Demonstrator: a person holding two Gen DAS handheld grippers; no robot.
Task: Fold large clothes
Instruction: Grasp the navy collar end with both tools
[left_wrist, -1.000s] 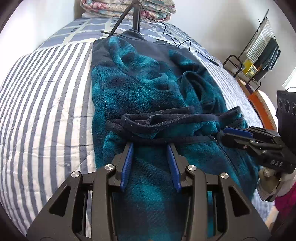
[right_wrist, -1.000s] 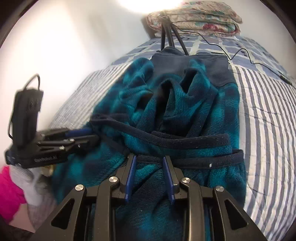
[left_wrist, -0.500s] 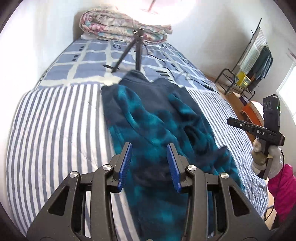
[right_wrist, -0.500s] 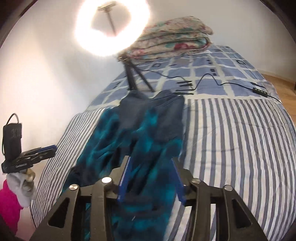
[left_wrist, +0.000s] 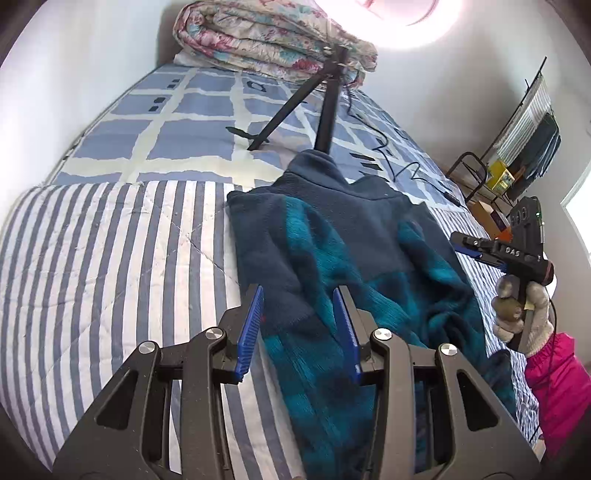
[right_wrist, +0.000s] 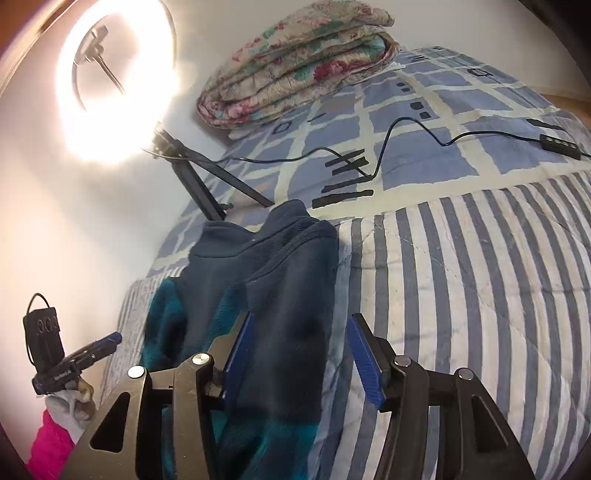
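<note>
Left wrist: my left gripper (left_wrist: 298, 325) open, empty; right gripper (right_wrist: 299, 354) opening, empty. Fleece (left_wrist: 351, 258) soft, bulky, floppy; grab hem corners.

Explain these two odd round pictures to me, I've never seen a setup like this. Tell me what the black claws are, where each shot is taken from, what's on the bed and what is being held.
No robot here: a person holds a two-finger gripper in each hand, each with a fisheye camera looking along its fingers. One picture looks out over the left gripper, the other over the right gripper; each view also shows the other gripper off to the side.

On the striped quilt lies a teal and navy fleece jacket, lengthwise. Behind it stand a ring light on a tripod and a folded floral blanket.

Nothing is held: both grippers hover above the jacket, jaws apart, the right one's opening.
</note>
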